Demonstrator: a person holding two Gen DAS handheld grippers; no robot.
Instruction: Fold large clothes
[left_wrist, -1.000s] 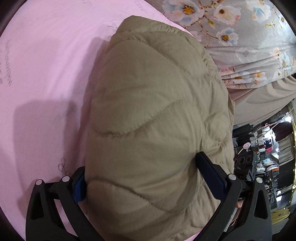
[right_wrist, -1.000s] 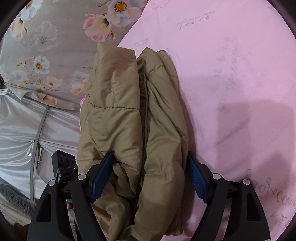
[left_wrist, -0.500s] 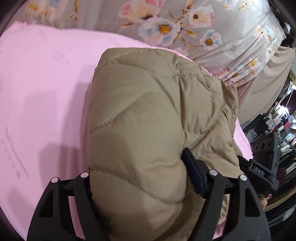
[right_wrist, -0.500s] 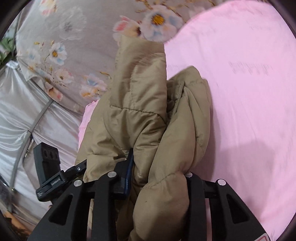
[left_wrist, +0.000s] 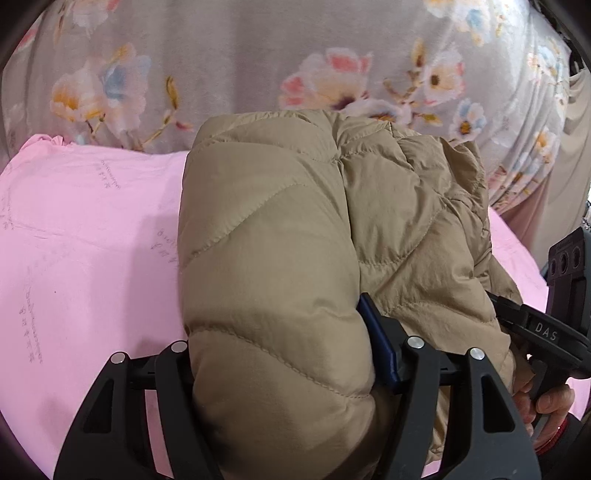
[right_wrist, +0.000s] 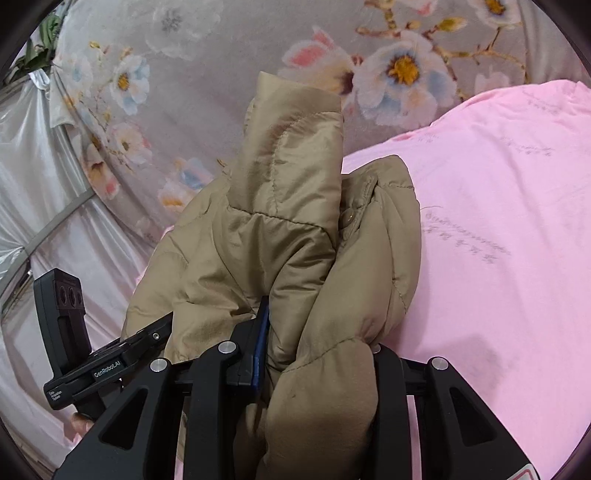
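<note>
A tan quilted puffer jacket (left_wrist: 295, 258) is bundled up and held off the pink sheet (left_wrist: 81, 258). My left gripper (left_wrist: 280, 354) is shut on one thick fold of it; the left finger is mostly hidden behind the padding. My right gripper (right_wrist: 317, 343) is shut on the other end of the jacket (right_wrist: 295, 240), where the collar stands upright. The right gripper also shows at the right edge of the left wrist view (left_wrist: 546, 332), and the left gripper shows at the left of the right wrist view (right_wrist: 96, 365).
A grey floral cloth (left_wrist: 258, 59) hangs behind the pink sheet (right_wrist: 498, 240). A silvery cover (right_wrist: 33, 155) hangs at the left in the right wrist view. A beige curtain (left_wrist: 569, 155) is at the far right.
Both grippers closed on the jacket and lifted it. The views tilted up from the sheet toward the floral cloth, and the grippers came closer together.
</note>
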